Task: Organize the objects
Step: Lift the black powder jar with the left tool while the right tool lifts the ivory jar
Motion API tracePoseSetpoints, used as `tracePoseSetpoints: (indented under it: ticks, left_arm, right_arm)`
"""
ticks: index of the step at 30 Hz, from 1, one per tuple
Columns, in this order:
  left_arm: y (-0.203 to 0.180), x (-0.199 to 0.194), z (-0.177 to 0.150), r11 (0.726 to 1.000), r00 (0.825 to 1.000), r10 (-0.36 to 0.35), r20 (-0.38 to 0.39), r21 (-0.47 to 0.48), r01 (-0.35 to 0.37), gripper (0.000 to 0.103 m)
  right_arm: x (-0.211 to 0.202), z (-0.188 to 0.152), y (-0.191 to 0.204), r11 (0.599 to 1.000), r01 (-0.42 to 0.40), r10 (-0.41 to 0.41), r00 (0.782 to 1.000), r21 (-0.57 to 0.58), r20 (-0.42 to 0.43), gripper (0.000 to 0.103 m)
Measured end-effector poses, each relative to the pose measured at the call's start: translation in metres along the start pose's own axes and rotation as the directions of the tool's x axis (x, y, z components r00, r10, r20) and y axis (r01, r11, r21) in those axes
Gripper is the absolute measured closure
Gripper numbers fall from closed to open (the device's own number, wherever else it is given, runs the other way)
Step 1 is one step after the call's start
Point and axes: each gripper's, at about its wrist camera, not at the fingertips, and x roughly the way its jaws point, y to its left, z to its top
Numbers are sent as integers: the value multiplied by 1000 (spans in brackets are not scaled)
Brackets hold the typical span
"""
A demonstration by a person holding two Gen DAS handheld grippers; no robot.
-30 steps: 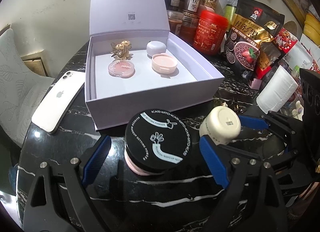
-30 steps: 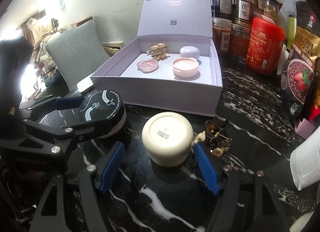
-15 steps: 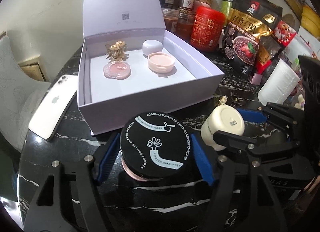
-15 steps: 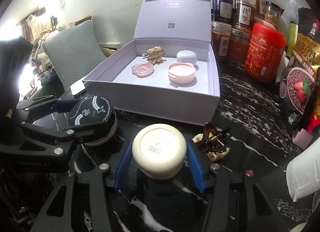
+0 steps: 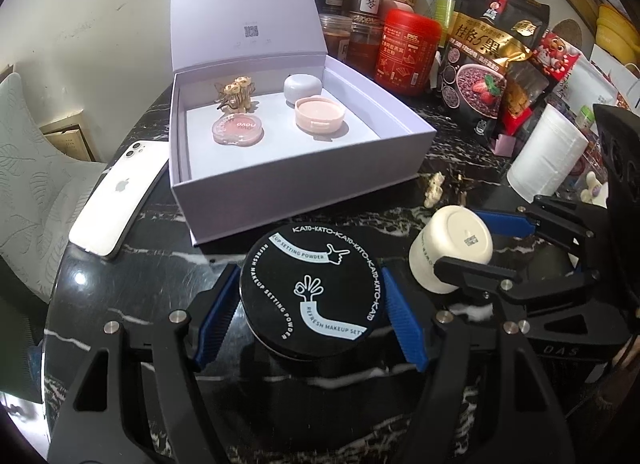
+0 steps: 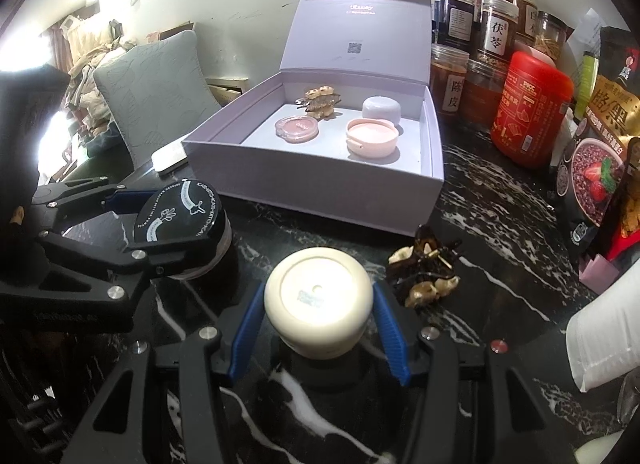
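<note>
My left gripper [image 5: 309, 276] is shut on a black-lidded setting powder jar [image 5: 316, 296], blue pads pressed on both sides. My right gripper [image 6: 318, 290] is shut on a cream jar [image 6: 320, 304] that shows its base. Each jar also shows in the other view: the cream jar [image 5: 452, 246] at the right, the powder jar [image 6: 180, 212] at the left. Just behind both stands an open lavender box [image 5: 304, 184] on the black marble table. It holds a gold hair clip [image 5: 236, 94], a pink compact [image 5: 237, 129], a peach round case [image 5: 319, 114] and a small lavender jar [image 5: 303, 86].
A brown hair claw [image 6: 426, 272] lies right of the cream jar. A white phone [image 5: 116, 200] lies left of the box. Glass jars, a red canister [image 5: 408, 52], snack bags [image 5: 484, 76] and a paper roll [image 5: 548, 160] crowd the back right. A cushioned chair [image 5: 24, 184] stands left.
Both grippers went from open around their jars to shut on them. The jars and the box contents stayed about where they were.
</note>
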Motion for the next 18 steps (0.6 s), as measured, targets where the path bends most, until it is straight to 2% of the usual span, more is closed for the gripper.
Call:
tracePoseSetpoints:
  ticks: [18]
  left_arm:
    - [-4, -36, -27, 999, 999, -44, -25, -6, 44, 34]
  right_arm:
    - [-20, -24, 21, 999, -32, 32, 999, -40, -10, 48]
